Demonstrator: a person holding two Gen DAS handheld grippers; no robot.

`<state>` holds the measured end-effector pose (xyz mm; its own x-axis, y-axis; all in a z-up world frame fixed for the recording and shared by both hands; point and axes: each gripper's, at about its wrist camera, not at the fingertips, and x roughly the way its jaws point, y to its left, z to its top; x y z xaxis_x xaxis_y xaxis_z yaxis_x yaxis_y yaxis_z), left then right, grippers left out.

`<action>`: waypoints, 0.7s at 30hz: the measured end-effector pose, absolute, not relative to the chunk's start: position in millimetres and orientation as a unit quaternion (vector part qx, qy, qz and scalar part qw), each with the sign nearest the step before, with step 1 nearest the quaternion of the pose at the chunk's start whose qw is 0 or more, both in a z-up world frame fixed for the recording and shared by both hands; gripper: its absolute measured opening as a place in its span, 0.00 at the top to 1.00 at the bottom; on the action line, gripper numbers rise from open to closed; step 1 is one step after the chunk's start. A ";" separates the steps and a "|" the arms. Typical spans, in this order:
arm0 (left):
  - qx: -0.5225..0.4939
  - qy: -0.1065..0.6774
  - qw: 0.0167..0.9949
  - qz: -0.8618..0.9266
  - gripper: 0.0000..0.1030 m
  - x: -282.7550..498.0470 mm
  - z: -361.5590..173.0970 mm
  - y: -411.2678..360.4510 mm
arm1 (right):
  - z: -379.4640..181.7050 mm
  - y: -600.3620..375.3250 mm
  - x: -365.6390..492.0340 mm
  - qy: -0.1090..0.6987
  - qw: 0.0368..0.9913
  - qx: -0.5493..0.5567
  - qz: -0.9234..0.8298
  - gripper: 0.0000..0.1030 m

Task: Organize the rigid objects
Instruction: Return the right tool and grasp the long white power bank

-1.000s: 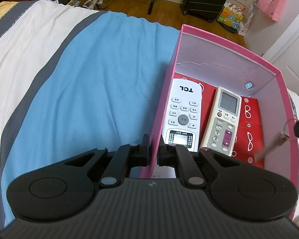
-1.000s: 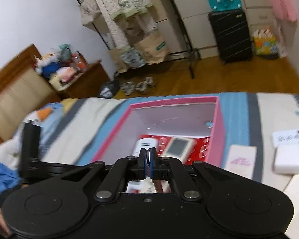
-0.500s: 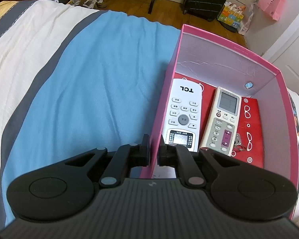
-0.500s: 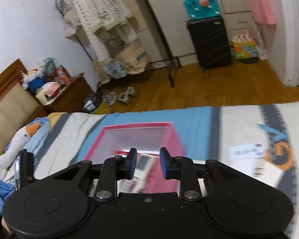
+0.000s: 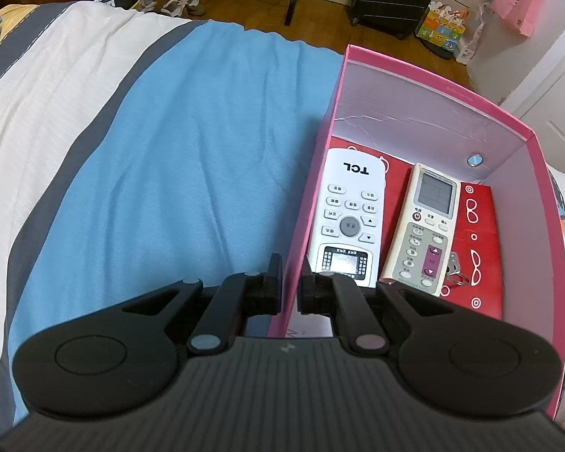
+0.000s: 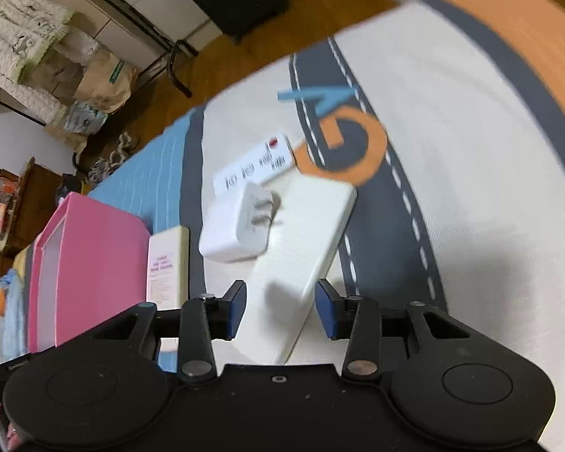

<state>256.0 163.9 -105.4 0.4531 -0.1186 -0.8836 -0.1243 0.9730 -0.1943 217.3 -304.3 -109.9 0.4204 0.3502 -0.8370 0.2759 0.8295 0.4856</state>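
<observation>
Both right tongs [image 6: 280, 309] astride white slab [image 6: 301, 263].

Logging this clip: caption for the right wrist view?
Open right gripper straddles a long white rectangular slab on the bed, beside a white plug adapter.

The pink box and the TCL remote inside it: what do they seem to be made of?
The pink box looks like matte paperboard: thin straight walls, pale creased lining. The TCL remote looks like smooth white hard plastic; its buttons are possibly rubber.
</observation>
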 end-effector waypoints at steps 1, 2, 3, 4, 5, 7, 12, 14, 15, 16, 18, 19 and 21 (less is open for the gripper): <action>-0.116 0.523 0.844 0.002 0.93 256.3 -106.0 163.8 | -112.9 -304.3 218.0 0.537 0.788 0.299 0.020 0.52; -0.115 0.523 0.844 0.002 0.93 256.5 -106.6 163.6 | -115.4 -302.8 219.2 0.537 0.788 0.301 0.016 0.51; -0.114 0.524 0.844 0.002 0.93 256.8 -107.0 163.7 | -117.4 -299.5 220.0 0.538 0.788 0.299 0.015 0.50; -0.114 0.525 0.844 0.002 0.93 257.1 -107.8 163.6 | -120.4 -296.4 221.5 0.540 0.787 0.296 0.018 0.49; -0.114 0.525 0.843 0.002 0.93 257.1 -108.2 163.5 | -123.3 -294.5 223.8 0.543 0.786 0.295 0.017 0.48; -0.111 0.525 0.844 0.002 0.93 256.7 -108.3 163.0 | -128.7 -292.0 228.5 0.544 0.785 0.295 0.011 0.43; -0.109 0.527 0.843 0.003 0.93 257.5 -110.4 162.0 | -131.7 -270.8 228.5 0.519 0.814 0.261 0.015 0.19; -0.108 0.528 0.843 0.002 0.93 257.8 -110.9 161.7 | -130.3 -257.5 227.8 0.512 0.831 0.218 0.006 0.20; -0.110 0.528 0.842 0.002 0.93 257.7 -111.0 162.2 | -128.9 -251.9 227.0 0.509 0.838 0.195 -0.002 0.27; -0.111 0.527 0.842 0.002 0.93 257.4 -110.7 162.6 | -126.7 -248.4 225.7 0.506 0.845 0.175 -0.010 0.36; -0.112 0.526 0.843 0.001 0.93 256.9 -109.8 162.9 | -118.6 -249.5 219.4 0.487 0.858 0.161 -0.015 0.50; -0.113 0.525 0.844 0.000 0.93 256.6 -109.3 163.3 | -113.8 -252.3 216.6 0.480 0.862 0.163 -0.015 0.59; -0.114 0.524 0.844 -0.001 0.93 256.0 -108.6 163.7 | -103.6 -259.0 211.6 0.467 0.866 0.180 -0.006 0.68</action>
<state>256.0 163.7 -108.6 0.4510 -0.1215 -0.8842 -0.1173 0.9740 -0.1936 211.6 -259.0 -103.6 0.5629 0.1568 -0.8115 0.1793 0.9353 0.3051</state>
